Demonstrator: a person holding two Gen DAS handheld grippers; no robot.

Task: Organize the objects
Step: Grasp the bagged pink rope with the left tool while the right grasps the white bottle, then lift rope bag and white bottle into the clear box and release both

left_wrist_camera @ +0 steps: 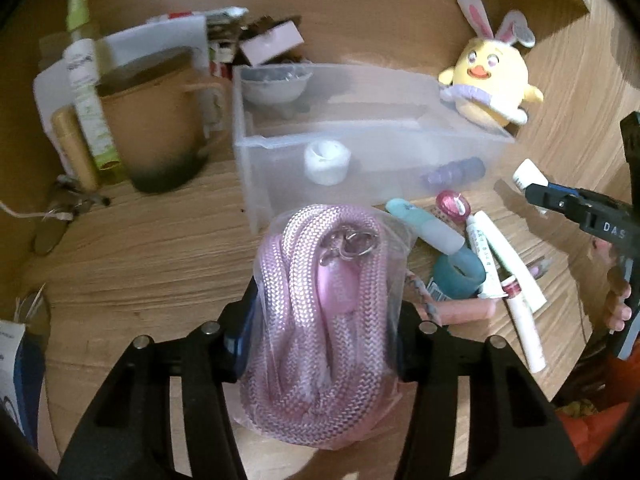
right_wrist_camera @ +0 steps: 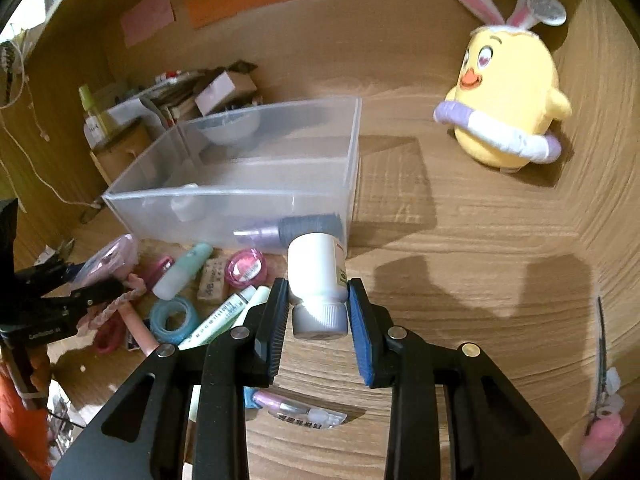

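My left tool (left_wrist_camera: pixel 324 344) clamped on a bagged pink rope (left_wrist_camera: pixel 316 320) above the table (left_wrist_camera: pixel 140 264); my right tool (right_wrist_camera: pixel 318 320) clamped on a white bottle (right_wrist_camera: pixel 318 276), cap toward me, before the clear bin (right_wrist_camera: pixel 240 200); small items (right_wrist_camera: pixel 208 292) loose beside it.

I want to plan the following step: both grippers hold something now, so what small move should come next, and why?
Probably carry the white bottle, gripped by the right gripper, over the clear bin just ahead and release; the left gripper already holds the bagged pink rope.
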